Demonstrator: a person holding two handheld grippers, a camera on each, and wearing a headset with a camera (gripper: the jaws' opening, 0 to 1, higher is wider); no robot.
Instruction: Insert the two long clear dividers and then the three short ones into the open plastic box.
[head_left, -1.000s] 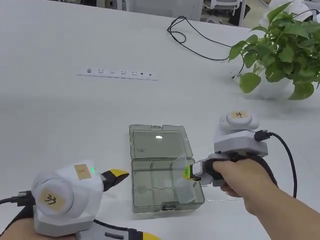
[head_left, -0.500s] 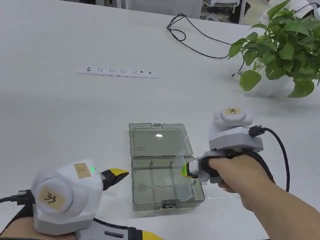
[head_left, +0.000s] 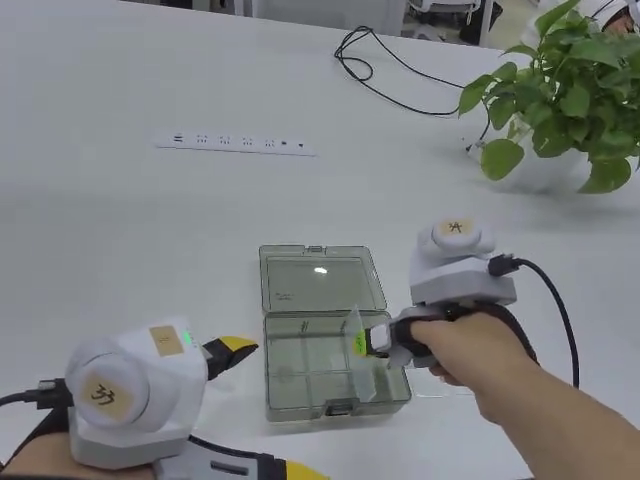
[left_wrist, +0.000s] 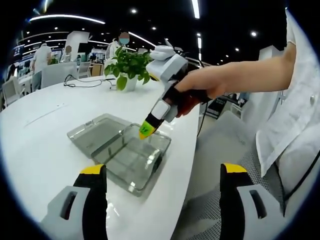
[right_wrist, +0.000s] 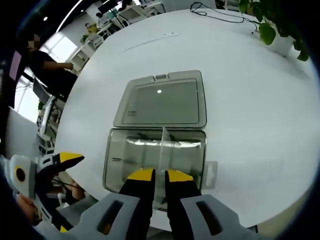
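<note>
The right gripper (right_wrist: 160, 175), jaws pinched on a thin clear plastic divider (right_wrist: 163, 147), holds it on edge over the open smoky-grey plastic box (head_left: 290, 372); I judge it wants holding upright, square to its slots, then pressing straight down; the left gripper (left_wrist: 162, 169) hangs wide open, empty, at 8 o'clock; the white bench (head_left: 130, 220) offers room toward 10; its edge lies near at 6.

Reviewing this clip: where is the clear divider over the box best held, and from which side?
Probably by its upper edge, coming from above. The clear divider is on edge over the open box, so its lower edge must stay free to slide into the base. The right gripper is shut on it that way.
</note>
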